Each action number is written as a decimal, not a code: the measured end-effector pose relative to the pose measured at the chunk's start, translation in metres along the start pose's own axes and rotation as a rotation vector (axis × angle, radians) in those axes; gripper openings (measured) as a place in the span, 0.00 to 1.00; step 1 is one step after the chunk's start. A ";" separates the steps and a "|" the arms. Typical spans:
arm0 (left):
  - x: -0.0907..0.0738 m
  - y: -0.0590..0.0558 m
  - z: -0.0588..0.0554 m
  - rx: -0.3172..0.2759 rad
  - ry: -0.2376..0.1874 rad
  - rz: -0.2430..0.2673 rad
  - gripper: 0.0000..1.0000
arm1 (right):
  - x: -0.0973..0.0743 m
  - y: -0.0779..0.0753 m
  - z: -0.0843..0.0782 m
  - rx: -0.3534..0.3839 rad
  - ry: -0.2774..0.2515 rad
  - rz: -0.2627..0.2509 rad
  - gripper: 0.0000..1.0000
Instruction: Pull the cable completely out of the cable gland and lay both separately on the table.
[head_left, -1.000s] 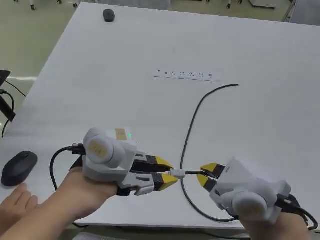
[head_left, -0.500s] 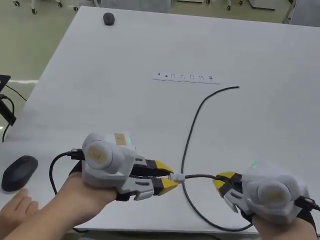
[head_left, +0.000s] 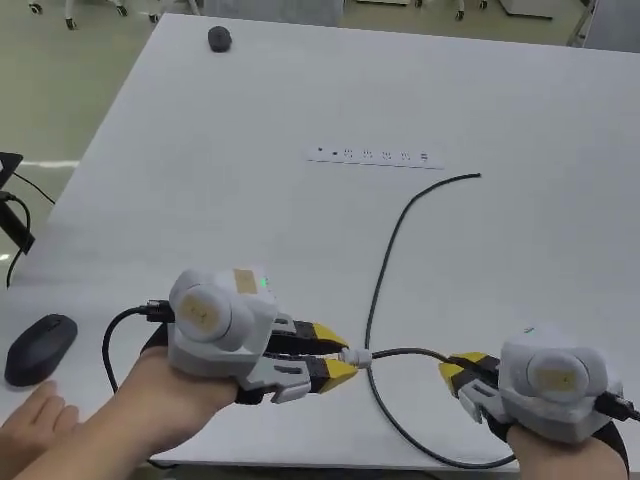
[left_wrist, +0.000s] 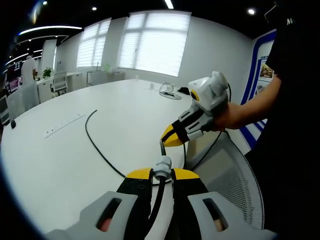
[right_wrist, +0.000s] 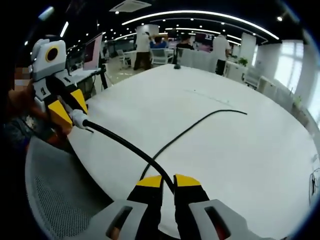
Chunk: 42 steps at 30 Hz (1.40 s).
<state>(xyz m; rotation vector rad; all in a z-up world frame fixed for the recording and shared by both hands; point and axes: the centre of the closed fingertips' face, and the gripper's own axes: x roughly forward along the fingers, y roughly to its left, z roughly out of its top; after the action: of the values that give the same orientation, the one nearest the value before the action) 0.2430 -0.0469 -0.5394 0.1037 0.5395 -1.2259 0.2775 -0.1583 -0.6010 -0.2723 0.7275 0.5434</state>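
between the yellow tips of the left claw (head_left: 338, 361) the white cable gland (head_left: 352, 354) is sitting pinched, its nose poking just past those tips toward the right claw (head_left: 457, 372). in the left gripper view the jaws are pressing together on the gland (left_wrist: 161, 165); how much length is waiting behind it i cannot tell. just right of that claw a short run of black cable (head_left: 405, 352) is bridging the gap over the near edge of the bench (head_left: 250, 150). the right claw is clamping that cable, jaws squeezing together on it, and the slack is looping behind this claw and trailing far ahead of both across the bench. judging from this, the pull is going well only if the left claw is holding the gland steady while the right is drawing straight along the gland's axis, away from the left tips and not sideways, so the cable is sliding instead of kinking at the nose.
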 end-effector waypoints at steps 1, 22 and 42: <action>0.000 0.000 0.000 -0.001 0.000 0.000 0.15 | 0.000 0.000 0.001 -0.012 -0.007 0.000 0.03; 0.000 0.003 0.000 -0.004 -0.003 -0.001 0.15 | -0.024 0.068 0.052 -0.604 -0.083 0.075 0.20; 0.001 -0.001 -0.001 0.003 0.001 -0.012 0.15 | -0.011 0.093 0.063 -0.730 -0.094 0.099 0.03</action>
<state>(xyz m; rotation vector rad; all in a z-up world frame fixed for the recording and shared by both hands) 0.2425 -0.0478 -0.5403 0.1037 0.5397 -1.2389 0.2532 -0.0590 -0.5529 -0.8854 0.4279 0.9015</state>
